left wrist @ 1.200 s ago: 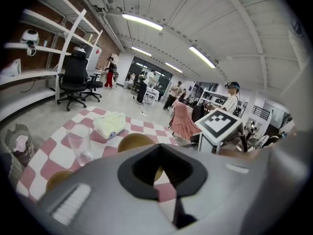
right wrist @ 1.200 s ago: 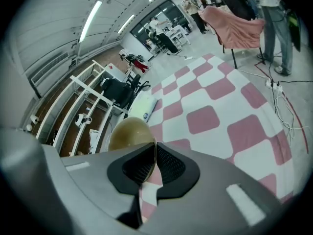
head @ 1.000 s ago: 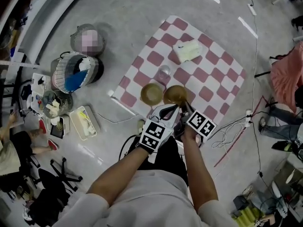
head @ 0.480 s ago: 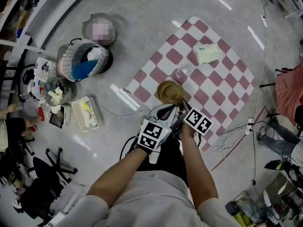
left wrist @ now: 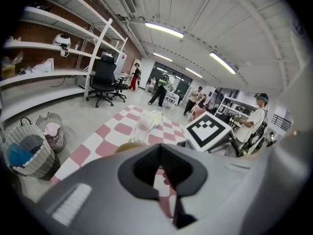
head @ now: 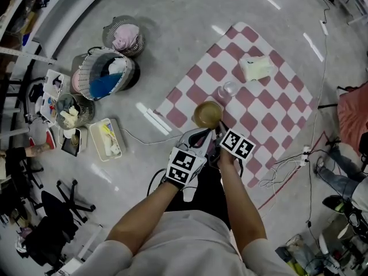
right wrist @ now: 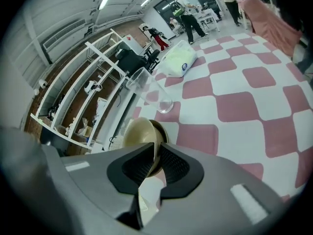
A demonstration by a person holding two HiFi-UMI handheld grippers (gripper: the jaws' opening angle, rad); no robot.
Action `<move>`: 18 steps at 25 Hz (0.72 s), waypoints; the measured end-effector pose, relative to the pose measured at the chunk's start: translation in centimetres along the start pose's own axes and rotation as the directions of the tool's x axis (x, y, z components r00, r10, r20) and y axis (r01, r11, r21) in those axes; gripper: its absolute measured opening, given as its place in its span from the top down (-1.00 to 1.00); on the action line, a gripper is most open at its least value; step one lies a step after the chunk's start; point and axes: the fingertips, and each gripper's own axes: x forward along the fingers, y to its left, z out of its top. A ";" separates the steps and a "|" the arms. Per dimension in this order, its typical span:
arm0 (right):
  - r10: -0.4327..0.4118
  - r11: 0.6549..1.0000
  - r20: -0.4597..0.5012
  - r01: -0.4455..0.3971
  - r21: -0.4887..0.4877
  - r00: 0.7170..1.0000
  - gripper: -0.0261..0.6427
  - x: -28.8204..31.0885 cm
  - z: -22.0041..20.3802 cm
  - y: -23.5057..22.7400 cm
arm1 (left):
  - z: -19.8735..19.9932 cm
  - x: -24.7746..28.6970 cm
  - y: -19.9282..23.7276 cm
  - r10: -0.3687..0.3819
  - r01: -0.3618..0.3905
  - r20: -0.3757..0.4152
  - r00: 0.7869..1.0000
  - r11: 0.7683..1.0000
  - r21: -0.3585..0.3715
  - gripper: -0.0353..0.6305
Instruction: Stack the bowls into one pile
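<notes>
Head view: golden-brown bowls [head: 207,114] nested in one pile on the checkered mat [head: 270,114], toward its edge nearest the person, a clear glass [head: 229,88] just beyond them and a pale pack [head: 256,68] nearer the far corner. At the pile's near rim, the right gripper [head: 219,129]; just beside it, the left gripper [head: 206,134]. Wicker baskets [head: 103,79] well apart on the bare floor. Left gripper view: left gripper [left wrist: 160,160] fingers slightly spread, only checkered mat [left wrist: 110,131] showing through the gap (golden-brown bowls [left wrist: 129,145] peeking above the jaws). Right gripper view: right gripper [right wrist: 155,163] fingers pinching the wall of the golden-brown bowls [right wrist: 139,133], one on either side; clear glass [right wrist: 157,94] and pale pack [right wrist: 178,58] beyond.
</notes>
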 end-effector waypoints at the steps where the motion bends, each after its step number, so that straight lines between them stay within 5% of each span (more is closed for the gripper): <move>1: -0.011 1.000 -0.005 0.011 -0.017 1.000 0.83 0.1 0.0 -0.2 | 0.0 0.0 0.1 0.001 -0.001 0.002 1.000 1.000 -0.003 0.88; 12: -0.097 0.979 0.003 0.096 -0.179 0.995 0.77 -1.3 1.3 -0.6 | 0.7 0.4 0.2 -0.009 0.009 0.004 1.000 1.000 -0.016 0.88; 18: -0.056 0.979 0.077 0.070 -0.192 0.995 0.84 -5.0 3.0 1.2 | 2.4 0.0 -0.5 -0.028 0.028 0.001 1.000 0.999 -0.015 0.88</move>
